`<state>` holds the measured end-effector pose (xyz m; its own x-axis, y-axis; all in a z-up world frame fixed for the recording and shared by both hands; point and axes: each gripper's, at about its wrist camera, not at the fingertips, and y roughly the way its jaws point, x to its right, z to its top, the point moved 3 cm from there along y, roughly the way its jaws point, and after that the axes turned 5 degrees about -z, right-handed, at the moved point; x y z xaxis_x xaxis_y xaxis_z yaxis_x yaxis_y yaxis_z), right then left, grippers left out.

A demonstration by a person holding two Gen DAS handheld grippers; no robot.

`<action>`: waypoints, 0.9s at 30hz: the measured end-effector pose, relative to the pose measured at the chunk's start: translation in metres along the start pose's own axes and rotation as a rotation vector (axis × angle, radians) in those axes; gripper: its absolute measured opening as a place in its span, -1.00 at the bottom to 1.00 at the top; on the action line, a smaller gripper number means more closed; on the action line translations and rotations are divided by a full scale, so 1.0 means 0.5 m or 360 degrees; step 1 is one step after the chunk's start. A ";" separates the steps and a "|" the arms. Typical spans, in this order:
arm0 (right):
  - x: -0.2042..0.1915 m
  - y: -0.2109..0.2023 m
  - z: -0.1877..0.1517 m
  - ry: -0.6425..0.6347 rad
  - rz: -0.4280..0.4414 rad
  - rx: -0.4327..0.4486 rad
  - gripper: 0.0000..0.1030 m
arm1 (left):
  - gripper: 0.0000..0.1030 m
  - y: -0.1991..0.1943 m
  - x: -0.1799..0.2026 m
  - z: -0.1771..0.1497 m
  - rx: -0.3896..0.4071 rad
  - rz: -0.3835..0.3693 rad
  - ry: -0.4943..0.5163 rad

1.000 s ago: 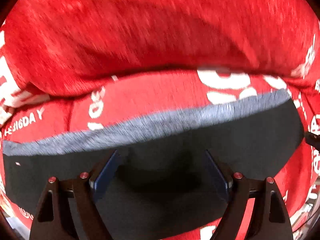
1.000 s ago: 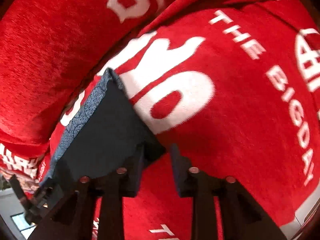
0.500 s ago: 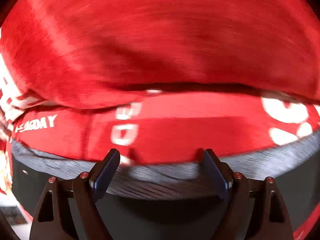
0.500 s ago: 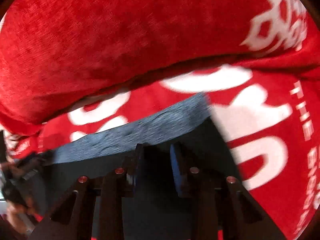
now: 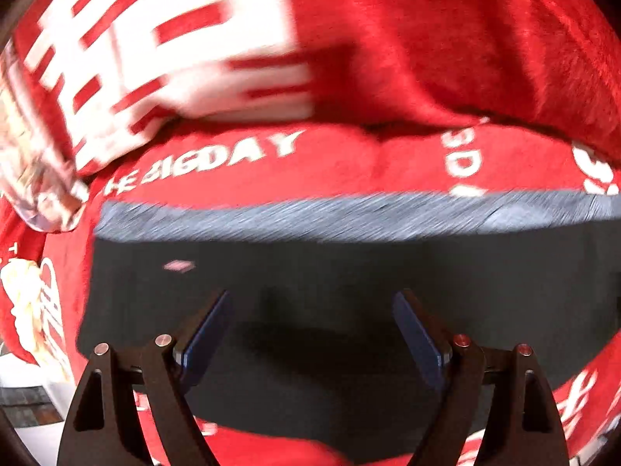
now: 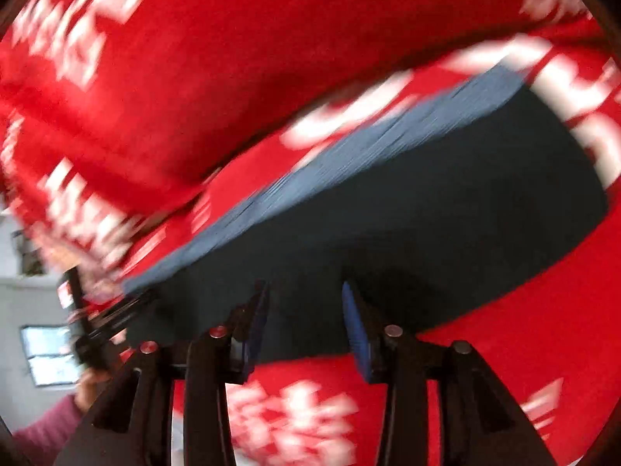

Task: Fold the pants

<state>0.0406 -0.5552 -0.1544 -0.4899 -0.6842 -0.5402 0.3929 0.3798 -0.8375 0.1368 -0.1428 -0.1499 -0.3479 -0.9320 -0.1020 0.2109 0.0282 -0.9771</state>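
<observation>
The dark navy pants [image 5: 349,272] lie flat as a folded rectangle on a red blanket with white lettering [image 5: 233,155]. A grey-blue waistband strip [image 5: 330,215] runs along their far edge. My left gripper [image 5: 312,310] is open and empty, hovering over the near part of the pants. In the right wrist view the pants [image 6: 427,202] run diagonally with the waistband [image 6: 349,163] on the far side. My right gripper [image 6: 304,303] is open with a moderate gap, empty, above the pants' near edge.
A raised red cushion or pillow roll [image 5: 446,46] lies just behind the pants. The red blanket [image 6: 524,349] extends all around. At the far left of the right wrist view are my other gripper [image 6: 89,334], a hand in a pink sleeve [image 6: 50,423] and a window [image 6: 46,353].
My right gripper has opened wider and swung, so the pants now lie diagonally before it. My left gripper stayed open and shifted, bringing more of the pants into view.
</observation>
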 end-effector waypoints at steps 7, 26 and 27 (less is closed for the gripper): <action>-0.208 0.210 -0.231 0.0029 0.0379 -0.0334 -0.16 | 0.67 0.047 -0.248 -0.071 -0.0014 0.0182 0.0017; -0.324 0.329 -0.274 0.0244 0.0365 -0.0252 -0.82 | 1.00 0.112 -0.371 -0.104 0.0023 -0.0188 -0.0128; -0.331 0.319 -0.276 0.0208 0.0342 -0.0225 -0.82 | 1.00 0.104 -0.373 -0.109 0.0028 -0.0189 -0.0126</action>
<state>0.0771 -0.2956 -0.2099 -0.5069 -0.4962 -0.7049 0.3907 0.5966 -0.7010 0.1629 0.0523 -0.1920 -0.2980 -0.9541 0.0297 0.1886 -0.0893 -0.9780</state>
